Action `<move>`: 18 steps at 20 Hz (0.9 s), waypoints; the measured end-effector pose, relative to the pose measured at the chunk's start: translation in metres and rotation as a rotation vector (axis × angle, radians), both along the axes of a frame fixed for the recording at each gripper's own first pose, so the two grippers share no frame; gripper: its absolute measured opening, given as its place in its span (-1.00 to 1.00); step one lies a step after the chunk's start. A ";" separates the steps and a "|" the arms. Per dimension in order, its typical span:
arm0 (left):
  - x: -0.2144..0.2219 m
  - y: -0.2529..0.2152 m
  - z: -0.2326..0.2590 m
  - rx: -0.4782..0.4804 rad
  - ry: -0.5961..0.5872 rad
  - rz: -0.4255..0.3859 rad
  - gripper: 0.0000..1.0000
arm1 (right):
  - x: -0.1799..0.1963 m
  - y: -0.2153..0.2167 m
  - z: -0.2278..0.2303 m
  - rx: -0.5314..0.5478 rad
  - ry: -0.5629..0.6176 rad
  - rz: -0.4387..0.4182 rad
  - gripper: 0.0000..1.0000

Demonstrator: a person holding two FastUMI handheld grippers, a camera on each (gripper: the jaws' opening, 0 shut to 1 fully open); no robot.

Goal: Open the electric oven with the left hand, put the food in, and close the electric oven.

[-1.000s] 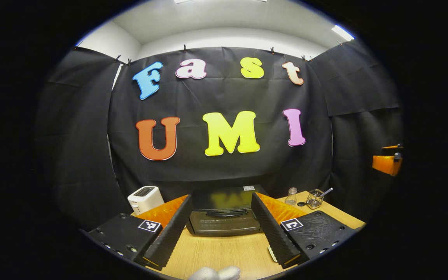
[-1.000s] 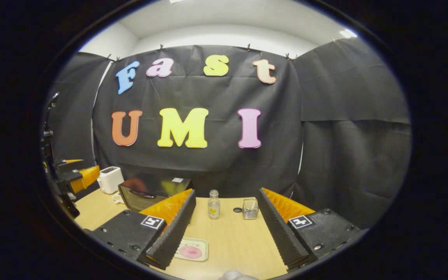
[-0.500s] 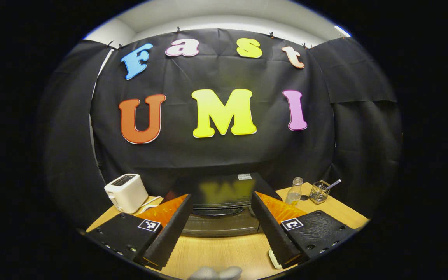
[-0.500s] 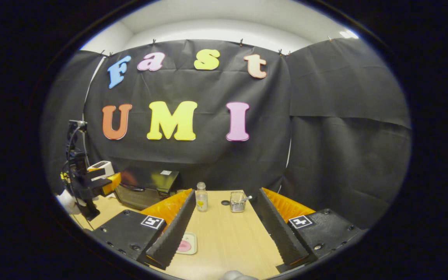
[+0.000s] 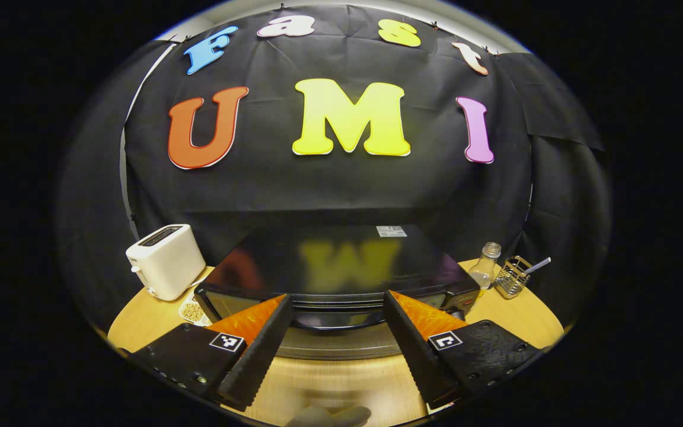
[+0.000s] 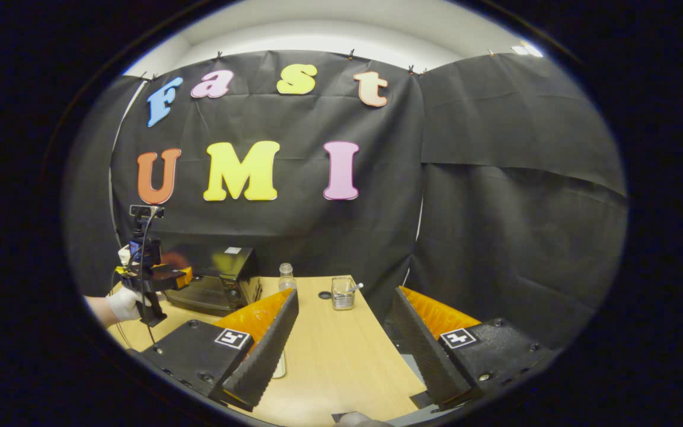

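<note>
low in the centre of the left gripper view, the left gripper [image 5: 335,350] is spread wide and empty, its fingers framing the handle [image 5: 337,322] of the black electric oven [image 5: 341,267]. the door looks closed, so opening, loading and closing all seem left to do. glossy and dark, the oven sits mid-frame on the wooden table [image 5: 519,308], right of a white toaster [image 5: 165,260]. lower centre of the right gripper view, the right gripper [image 6: 344,353] hangs open, holding nothing.
</note>
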State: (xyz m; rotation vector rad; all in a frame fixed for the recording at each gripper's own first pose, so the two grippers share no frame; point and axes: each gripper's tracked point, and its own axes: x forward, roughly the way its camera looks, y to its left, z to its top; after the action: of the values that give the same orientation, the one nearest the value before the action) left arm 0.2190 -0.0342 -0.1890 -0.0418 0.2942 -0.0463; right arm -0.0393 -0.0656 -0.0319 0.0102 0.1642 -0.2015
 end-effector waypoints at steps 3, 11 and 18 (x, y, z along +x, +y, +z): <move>0.006 -0.001 -0.003 0.026 0.003 -0.007 0.94 | 0.002 0.004 -0.004 0.006 0.013 0.003 1.00; -0.006 -0.002 -0.007 0.018 0.068 -0.011 0.95 | 0.001 0.026 -0.002 -0.002 0.000 0.052 0.96; -0.044 -0.003 -0.021 0.014 0.120 -0.035 0.94 | -0.006 0.035 -0.010 0.019 0.007 0.082 1.00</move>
State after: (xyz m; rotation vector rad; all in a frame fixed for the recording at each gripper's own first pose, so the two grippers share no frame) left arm 0.1747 -0.0371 -0.2103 -0.0257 0.4156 -0.0770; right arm -0.0456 -0.0309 -0.0421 0.0219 0.1737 -0.1185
